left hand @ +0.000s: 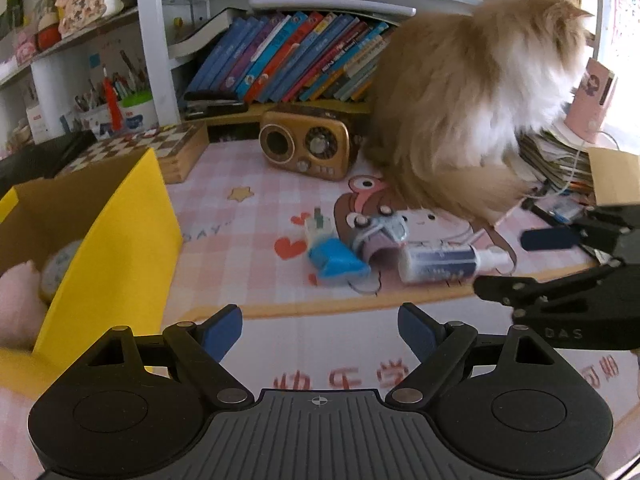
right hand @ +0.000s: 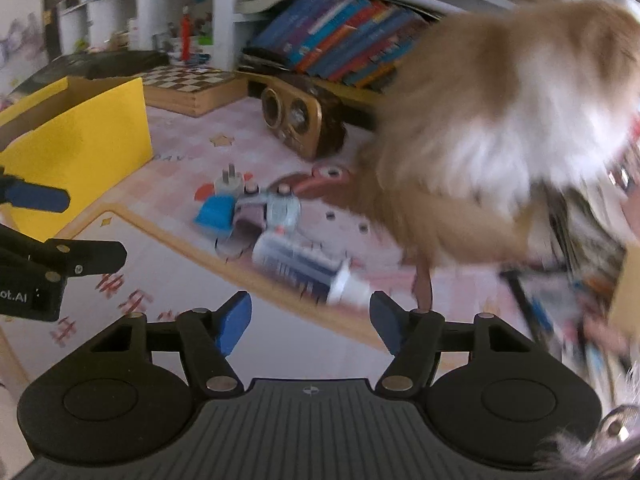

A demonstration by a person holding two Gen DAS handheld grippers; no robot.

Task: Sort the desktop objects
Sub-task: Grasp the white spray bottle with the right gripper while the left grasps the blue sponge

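A yellow cardboard box (left hand: 116, 240) stands open at the left of the pink desk mat (left hand: 248, 216). Right of it lies a small heap: a white plug (left hand: 318, 229), a blue-capped item (left hand: 338, 264), perhaps a stamp, then a white tube (left hand: 448, 262) with dark blue print, on its side. A fluffy ginger-and-white cat (left hand: 472, 96) sits behind. The left gripper (left hand: 320, 330) and right gripper (right hand: 311, 320) both hang released, empty.

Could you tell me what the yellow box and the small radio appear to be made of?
Yellow box: cardboard, seemingly; matte yellow outside, plain brown inside. Radio: glossy golden-brown shell with highlights, probably plastic or lacquered wood; cannot tell which.
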